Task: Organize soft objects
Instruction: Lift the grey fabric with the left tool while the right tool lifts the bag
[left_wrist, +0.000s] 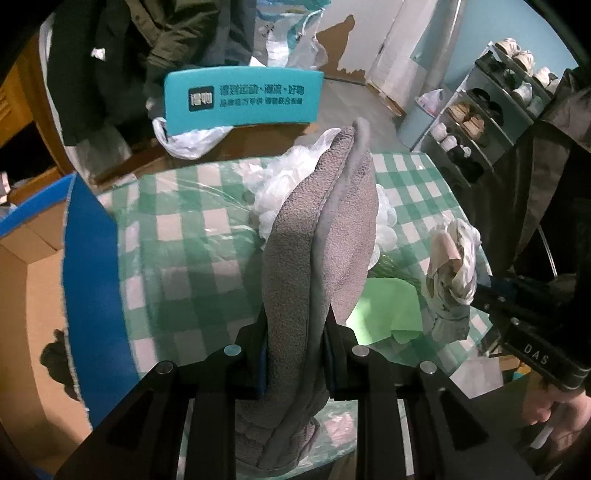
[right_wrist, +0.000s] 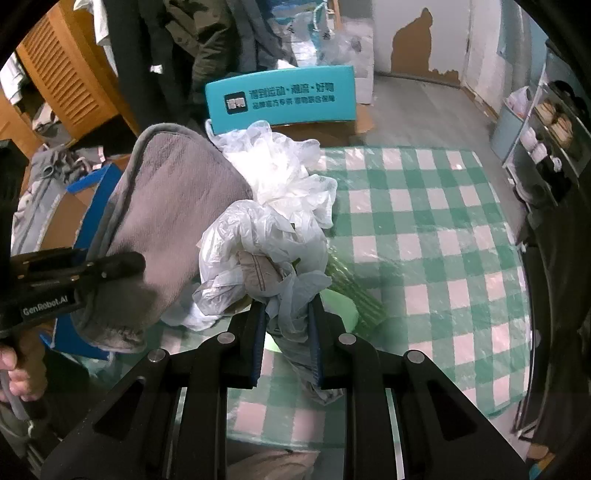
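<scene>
My left gripper (left_wrist: 295, 332) is shut on a folded grey towel (left_wrist: 325, 236) and holds it upright above the green checked table (left_wrist: 184, 251). The towel also shows in the right wrist view (right_wrist: 173, 206), with the left gripper (right_wrist: 122, 266) clamped on it. My right gripper (right_wrist: 286, 317) is shut on a crumpled clear plastic bag (right_wrist: 251, 251) with a beige cloth inside. That bag shows at the right of the left wrist view (left_wrist: 454, 258), held by the right gripper (left_wrist: 484, 291). A heap of white plastic bags (right_wrist: 284, 170) lies on the table behind.
An open cardboard box with blue flaps (left_wrist: 88, 288) stands left of the table. A light green sheet (left_wrist: 388, 310) lies on the table. A teal box (left_wrist: 240, 99) and dark clothes (left_wrist: 110, 66) sit beyond the table's far edge. A shoe rack (left_wrist: 491, 110) stands at the right.
</scene>
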